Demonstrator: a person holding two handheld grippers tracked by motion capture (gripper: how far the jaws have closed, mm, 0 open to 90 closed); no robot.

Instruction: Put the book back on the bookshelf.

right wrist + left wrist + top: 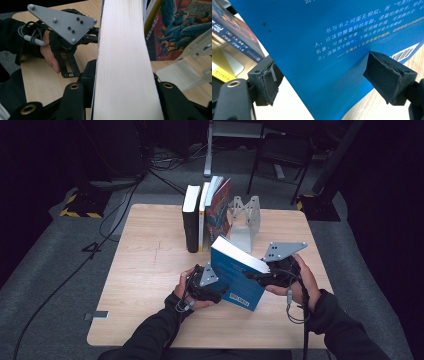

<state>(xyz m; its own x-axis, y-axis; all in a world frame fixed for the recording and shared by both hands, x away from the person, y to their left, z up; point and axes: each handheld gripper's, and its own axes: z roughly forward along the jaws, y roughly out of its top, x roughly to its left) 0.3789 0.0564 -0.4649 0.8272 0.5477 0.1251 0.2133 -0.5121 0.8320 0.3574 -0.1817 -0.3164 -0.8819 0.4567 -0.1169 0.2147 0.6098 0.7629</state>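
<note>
Between your two grippers, the book (236, 275) tilts near you on the bench (145, 270); standing books (205, 215) and bookend (245, 222) wait beyond.

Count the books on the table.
5, perhaps more hidden: the blue book tilted between both grippers, and four upright behind it: black, yellow-spined, pale blue, red-covered.

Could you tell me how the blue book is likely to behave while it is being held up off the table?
The blue book has a thick page block, so it is probably fairly heavy and stiff. Its cover looks glossy, so it may slip between pads. With the right gripper clamped across the pages and the left gripper loose around the cover, it could sag or twist.
</note>
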